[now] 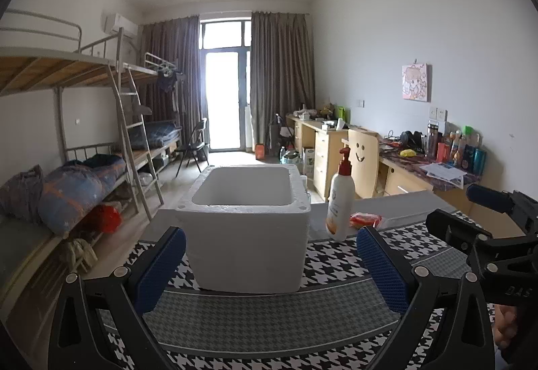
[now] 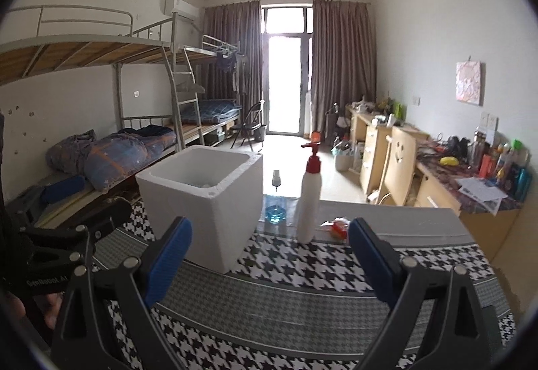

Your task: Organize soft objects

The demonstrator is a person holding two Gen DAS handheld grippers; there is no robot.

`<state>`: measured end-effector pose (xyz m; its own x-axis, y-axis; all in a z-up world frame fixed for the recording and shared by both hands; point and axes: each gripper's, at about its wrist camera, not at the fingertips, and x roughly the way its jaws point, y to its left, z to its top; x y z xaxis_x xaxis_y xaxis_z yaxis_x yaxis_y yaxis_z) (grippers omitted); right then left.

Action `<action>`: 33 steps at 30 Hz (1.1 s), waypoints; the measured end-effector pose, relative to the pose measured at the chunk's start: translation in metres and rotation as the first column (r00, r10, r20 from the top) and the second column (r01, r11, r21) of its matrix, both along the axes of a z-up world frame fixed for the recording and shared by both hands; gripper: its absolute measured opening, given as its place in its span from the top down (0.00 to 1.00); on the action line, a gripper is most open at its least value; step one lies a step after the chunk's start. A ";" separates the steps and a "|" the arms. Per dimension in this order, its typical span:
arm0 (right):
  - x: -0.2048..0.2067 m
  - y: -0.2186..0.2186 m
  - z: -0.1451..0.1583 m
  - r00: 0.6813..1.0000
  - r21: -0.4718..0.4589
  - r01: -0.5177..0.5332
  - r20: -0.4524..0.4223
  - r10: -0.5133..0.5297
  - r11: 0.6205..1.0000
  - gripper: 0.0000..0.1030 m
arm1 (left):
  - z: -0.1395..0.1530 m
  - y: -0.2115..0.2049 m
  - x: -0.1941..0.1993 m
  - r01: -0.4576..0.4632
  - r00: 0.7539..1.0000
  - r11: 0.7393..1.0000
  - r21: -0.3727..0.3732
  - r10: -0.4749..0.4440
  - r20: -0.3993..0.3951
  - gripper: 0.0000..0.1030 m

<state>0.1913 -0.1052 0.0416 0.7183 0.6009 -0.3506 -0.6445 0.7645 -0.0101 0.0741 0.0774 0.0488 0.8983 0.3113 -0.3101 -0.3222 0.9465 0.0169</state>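
Observation:
A white foam box [image 1: 247,228] stands open-topped on the houndstooth tablecloth [image 1: 269,312]; it also shows in the right wrist view [image 2: 205,201]. A small orange-red soft packet [image 1: 366,220] lies on the table behind a white pump bottle [image 1: 340,201]; both show in the right wrist view, packet [image 2: 338,226] and bottle [image 2: 309,198]. My left gripper [image 1: 270,265] is open and empty just in front of the box. My right gripper [image 2: 269,264] is open and empty, nearer the bottle, and shows at the right of the left wrist view [image 1: 470,218].
A blue glass bottle [image 2: 275,207] stands behind the box. Bunk beds [image 1: 67,168] with bedding fill the left side of the room. Desks [image 1: 430,168] with clutter and a wooden chair [image 1: 364,161] line the right wall. The table's far edge is close behind the bottle.

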 end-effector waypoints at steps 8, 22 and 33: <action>-0.017 -0.014 -0.009 1.000 0.026 0.010 0.029 -0.010 1.000 0.07 | -0.005 -0.012 -0.013 0.043 0.999 0.999 -0.013 -0.043 0.027 0.01; -0.026 -0.041 -0.026 0.998 0.091 0.050 0.045 -0.054 0.995 0.01 | -0.018 -0.025 -0.021 0.037 0.999 0.999 -0.020 -0.036 0.041 0.01; -0.034 -0.043 -0.043 0.996 0.084 0.066 0.055 -0.071 0.994 0.01 | -0.029 -0.028 -0.028 0.074 0.996 0.996 -0.046 -0.072 0.052 0.01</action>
<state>0.1575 -0.1486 -0.0015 0.7765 0.5746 -0.2586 -0.5906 0.8067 0.0190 0.0461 0.0496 0.0198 0.9330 0.2301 -0.2768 -0.2514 0.9669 -0.0435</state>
